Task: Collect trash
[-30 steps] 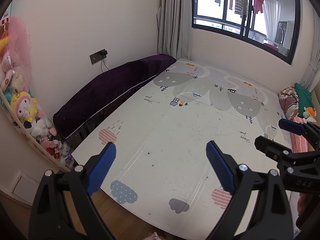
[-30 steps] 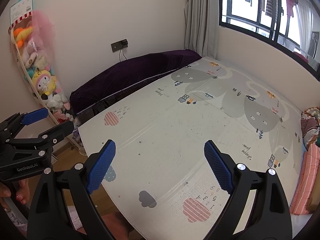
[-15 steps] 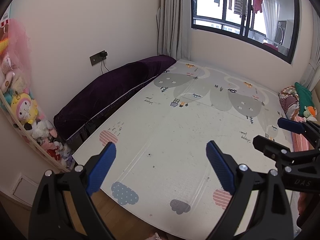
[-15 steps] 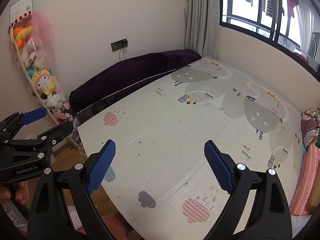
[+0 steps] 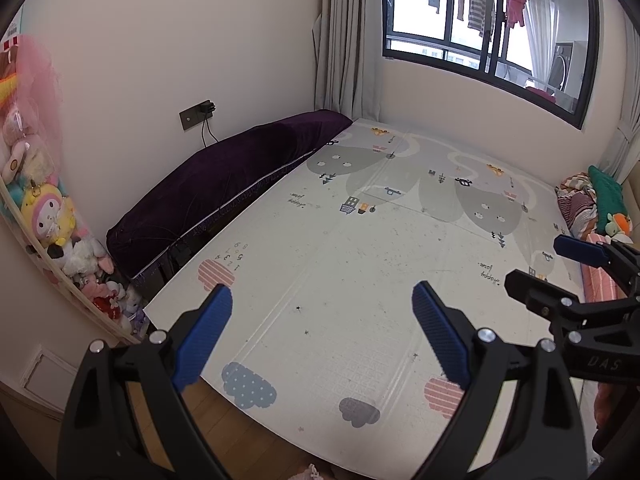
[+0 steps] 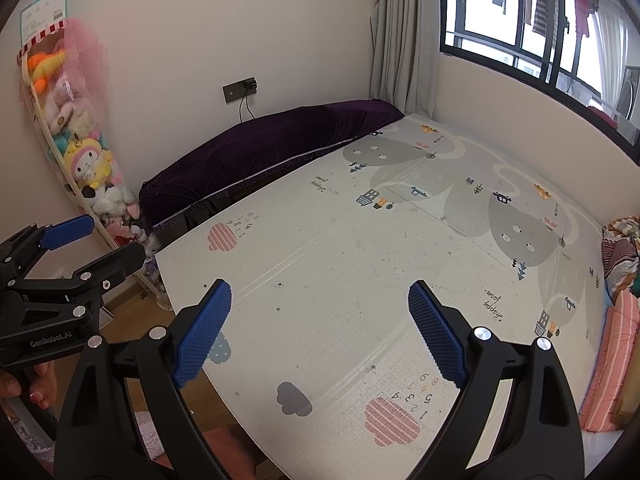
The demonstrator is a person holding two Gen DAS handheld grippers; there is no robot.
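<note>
1. Left claw (image 5: 322, 334) held above the near edge of the play mat (image 5: 360, 264); blue pads wide apart, nothing between them. Right claw (image 6: 319, 330) likewise: pads spread, empty, aimed over the same mat. Each claw visible at the edge of the other's view.
2. Hand (image 6: 24, 384) gripping the left tool's handle, seen low left in the right wrist view.
3. Trash: no wrapper, bottle or paper to be made out. Only small dark specks (image 5: 298, 309) scattered on the mat between the near clouds and the mid fold; too small to tell crumbs from print or dirt.
4. Orientation of task's thing: not determinable. Specks roughly point-like, no long axis readable, no facing direction.
5. No bin or bag in either view.
6. Progress: scene fits two stages, either larger litter gone from the mat, or search for litter under way with claws empty. Not settled by these views.
7. Mid to far: purple bolster (image 5: 224, 188) along left wall, beside the mat edge; plush toy rack (image 5: 48, 216) at left.
8. Far: bedding pile (image 5: 588, 200) at right, window (image 5: 488, 28) with hung laundry beyond.
</note>
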